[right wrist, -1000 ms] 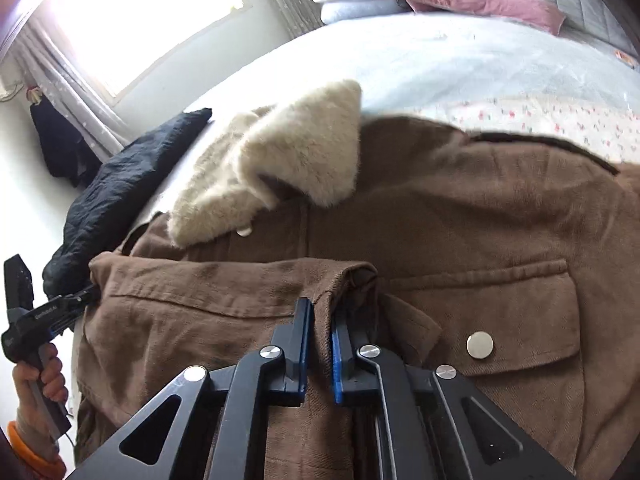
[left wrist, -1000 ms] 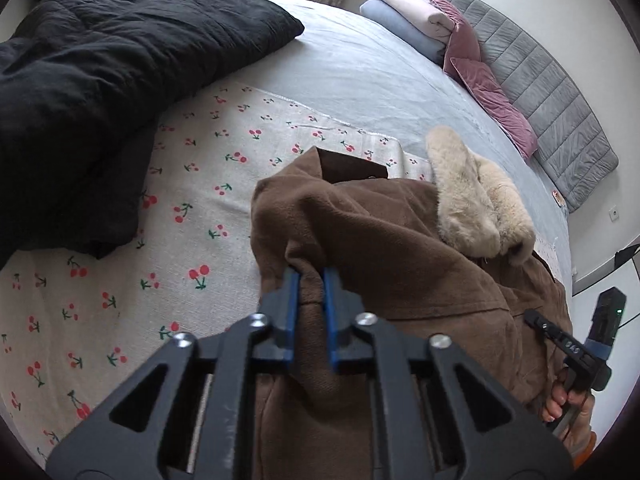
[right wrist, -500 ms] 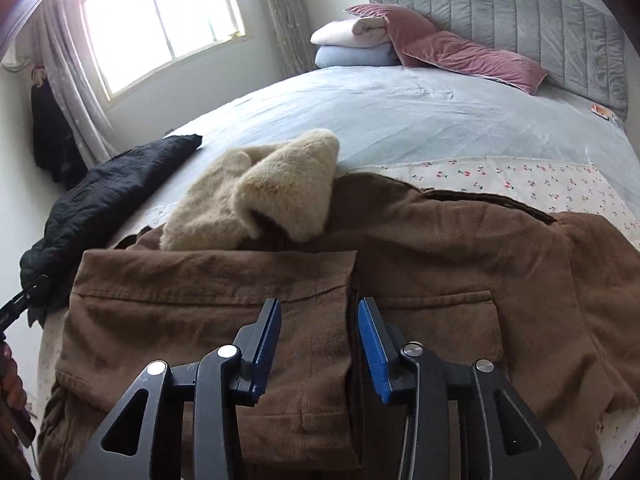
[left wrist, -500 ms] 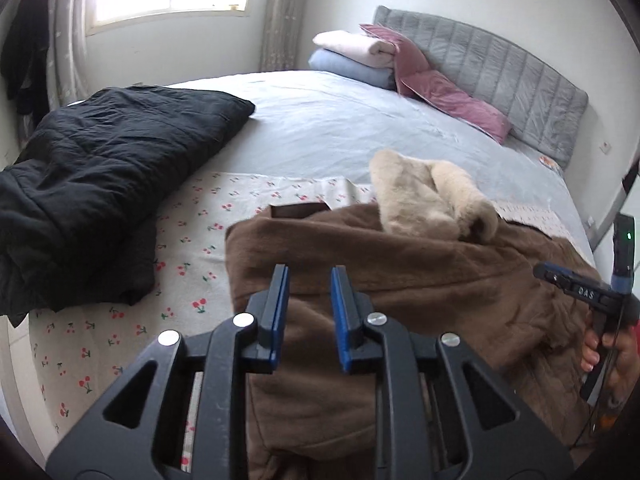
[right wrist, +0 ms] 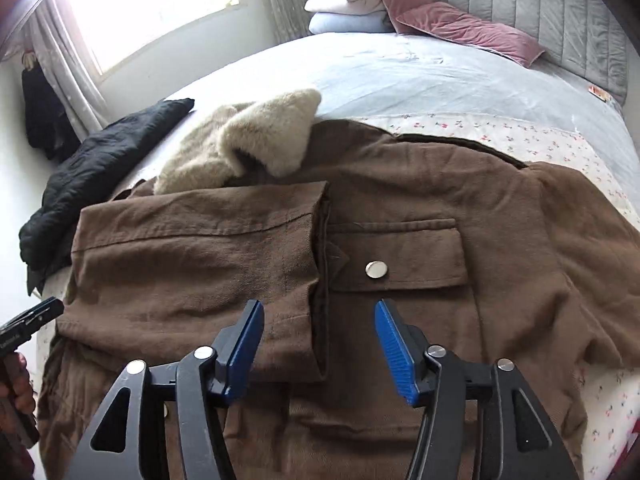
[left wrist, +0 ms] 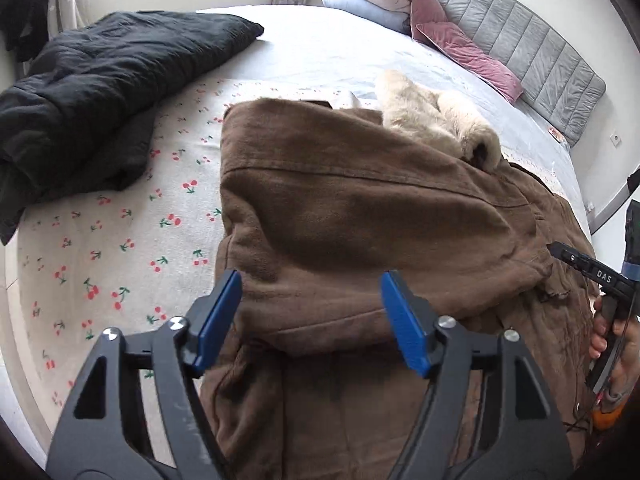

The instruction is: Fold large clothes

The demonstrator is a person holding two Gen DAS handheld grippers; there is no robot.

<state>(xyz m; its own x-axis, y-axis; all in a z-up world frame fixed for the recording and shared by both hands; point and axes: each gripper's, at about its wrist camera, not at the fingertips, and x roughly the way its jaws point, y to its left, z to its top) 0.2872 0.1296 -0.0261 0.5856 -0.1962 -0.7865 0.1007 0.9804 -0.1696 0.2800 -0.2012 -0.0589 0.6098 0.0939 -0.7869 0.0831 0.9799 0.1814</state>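
Observation:
A brown coat with a beige fur collar lies on the bed, one sleeve folded across its front. My left gripper hovers just above the folded sleeve, its jaws opening, blue pads clear of the cloth. My right gripper hangs over the sleeve's cuff edge beside the flap pocket with a metal snap; its jaws are opening too, with nothing pinched. The right gripper also shows at the right edge of the left wrist view, held by a hand.
A cherry-print sheet lies under the coat on the pale blue bed. A black quilted garment sits at the far left. Folded pillows, a pink cushion and a grey headboard are at the far end.
Both grippers let go of the brown sleeve and their jaws spread wide. Both pulled back and a little up from the coat, leaving the sleeve lying flat across the front.

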